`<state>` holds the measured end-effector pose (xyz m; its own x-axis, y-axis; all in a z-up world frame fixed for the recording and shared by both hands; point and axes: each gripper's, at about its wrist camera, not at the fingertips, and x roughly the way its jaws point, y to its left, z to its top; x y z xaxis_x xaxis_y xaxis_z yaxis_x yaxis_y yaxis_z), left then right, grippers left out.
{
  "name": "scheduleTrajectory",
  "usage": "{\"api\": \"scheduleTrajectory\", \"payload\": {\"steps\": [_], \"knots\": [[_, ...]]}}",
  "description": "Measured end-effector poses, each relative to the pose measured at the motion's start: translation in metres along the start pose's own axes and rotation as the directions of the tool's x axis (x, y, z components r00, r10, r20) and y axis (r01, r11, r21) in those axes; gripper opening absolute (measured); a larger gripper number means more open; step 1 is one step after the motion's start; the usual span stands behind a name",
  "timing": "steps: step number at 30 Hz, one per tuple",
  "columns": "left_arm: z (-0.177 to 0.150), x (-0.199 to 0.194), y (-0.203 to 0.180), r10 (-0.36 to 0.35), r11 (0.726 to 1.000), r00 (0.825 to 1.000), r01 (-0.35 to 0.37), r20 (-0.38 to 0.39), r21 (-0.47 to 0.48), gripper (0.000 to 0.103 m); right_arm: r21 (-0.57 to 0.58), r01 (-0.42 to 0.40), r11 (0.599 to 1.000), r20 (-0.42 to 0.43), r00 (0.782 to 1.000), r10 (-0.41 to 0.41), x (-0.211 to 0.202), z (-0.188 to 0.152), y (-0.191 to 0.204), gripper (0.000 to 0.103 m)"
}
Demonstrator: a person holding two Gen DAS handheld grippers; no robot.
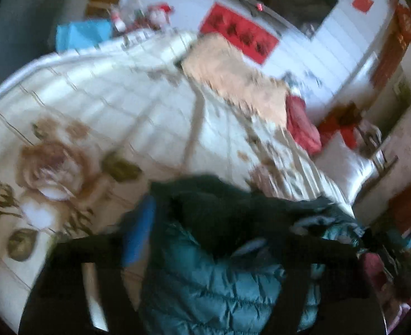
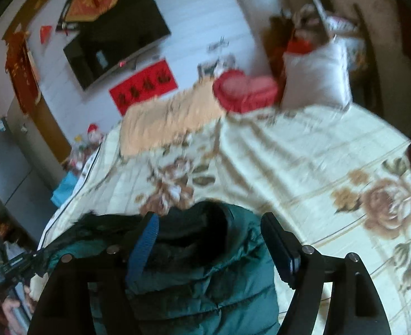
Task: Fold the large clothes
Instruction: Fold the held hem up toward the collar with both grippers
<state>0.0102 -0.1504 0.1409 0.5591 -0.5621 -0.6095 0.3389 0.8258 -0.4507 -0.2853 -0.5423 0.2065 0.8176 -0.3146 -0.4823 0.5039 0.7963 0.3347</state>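
Jacket (image 2: 205, 287): teal quilted puffer garment with a dark collar (image 2: 205, 223), seen bunched on the near edge of the bed, in front of both cameras.
Bed (image 2: 303, 153): covered by a cream bedspread printed with brown roses and olive leaves.
Right claw (image 2: 211, 240): jaws are held wide apart; the jacket's collar and chest lie between and below them, and no pad is seen pressing on the cloth. One finger carries a blue pad (image 2: 142, 251).
Left claw (image 1: 233, 240): jaws are spread wide over the jacket (image 1: 219, 284); the picture is smeared, so contact with the fabric cannot be told. A blue pad (image 1: 140, 231) is seen on one finger.
Far side of bed: a peach blanket (image 2: 172, 117), a red heart-shaped cushion (image 2: 244, 89) and a white pillow (image 2: 317, 75) are placed near the wall.
Wall: a dark television (image 2: 116, 36) is mounted above a red banner (image 2: 144, 86).
Hand (image 2: 12, 310): part of a person's hand is seen at the lower left of the right wrist view.
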Motion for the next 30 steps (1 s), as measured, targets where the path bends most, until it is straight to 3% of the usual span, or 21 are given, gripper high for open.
{"api": "scheduleTrajectory", "payload": {"steps": [2,5,10,15,21,27,30], "knots": [[0.0,-0.009,-0.002,-0.003,1.0,0.999,0.003,0.038,-0.007,0.082,-0.046,-0.036,0.998,-0.01,0.999,0.036,-0.001,-0.003,0.017,0.073],[-0.007,-0.003,-0.016,0.012,0.999,1.0,-0.012,0.009,0.036,0.082,-0.171,-0.093,0.981,-0.111,0.991,0.074,0.018,-0.015,0.056,0.073],[-0.026,0.036,-0.043,0.102,0.987,0.993,-0.092,-0.067,0.134,0.082,-0.363,-0.114,0.925,-0.223,0.974,0.033,0.069,-0.046,0.115,0.073],[-0.039,0.09,-0.049,0.252,0.957,0.958,-0.225,-0.141,0.181,0.082,-0.464,-0.087,0.882,-0.288,0.956,-0.057,0.133,-0.067,0.143,0.073],[-0.041,0.118,-0.043,0.31,0.937,0.94,-0.278,-0.14,0.21,0.09,-0.422,-0.08,0.903,-0.384,0.918,-0.098,0.187,-0.079,0.127,0.075],[-0.042,0.132,-0.042,0.333,0.927,0.93,-0.293,-0.154,0.235,0.092,-0.409,-0.059,0.911,-0.386,0.916,-0.113,0.196,-0.081,0.124,0.076],[-0.043,0.133,-0.041,0.324,0.931,0.932,-0.284,-0.16,0.229,0.093,-0.344,-0.084,0.935,-0.384,0.921,-0.059,0.171,-0.066,0.121,0.076]]}}
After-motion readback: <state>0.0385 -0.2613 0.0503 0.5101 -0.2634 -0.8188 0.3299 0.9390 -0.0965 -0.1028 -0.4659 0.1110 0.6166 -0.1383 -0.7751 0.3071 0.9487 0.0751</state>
